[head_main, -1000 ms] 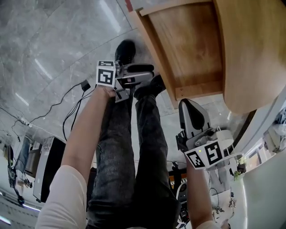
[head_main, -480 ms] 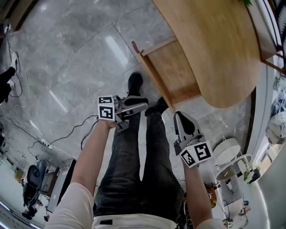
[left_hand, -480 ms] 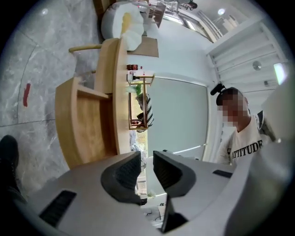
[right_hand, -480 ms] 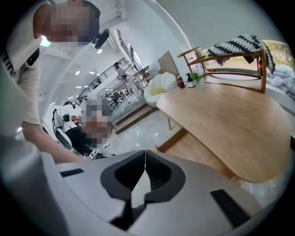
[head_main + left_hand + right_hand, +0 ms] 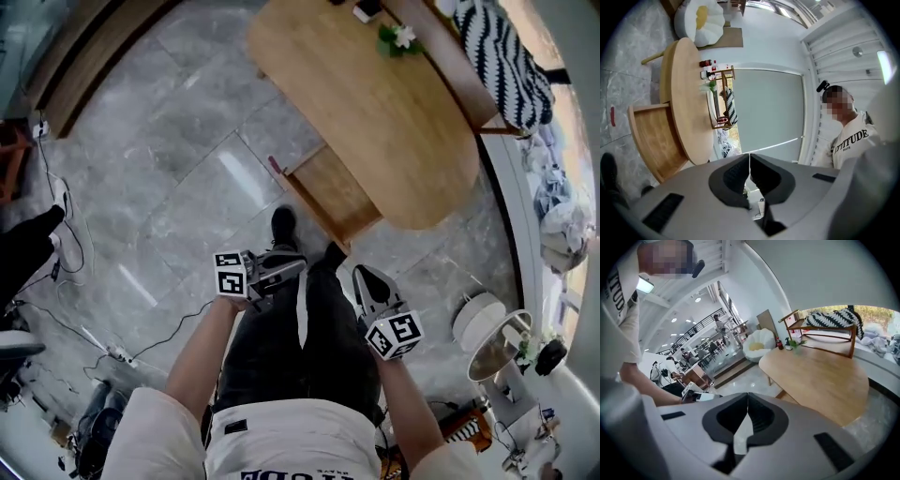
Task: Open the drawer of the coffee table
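Though neither gripper touches it, the drawer stands pulled well out from under the coffee table, just above centre of the head view, its wooden bottom bare. Left gripper, lower centre-left over the person's legs: jaws have just been closing and now meet, nothing between them. Right gripper, lower centre-right: jaws pressed together, also empty. Both hang well apart from the drawer. Judgement — the opening looks done; little remains, unless fuller travel is wanted.
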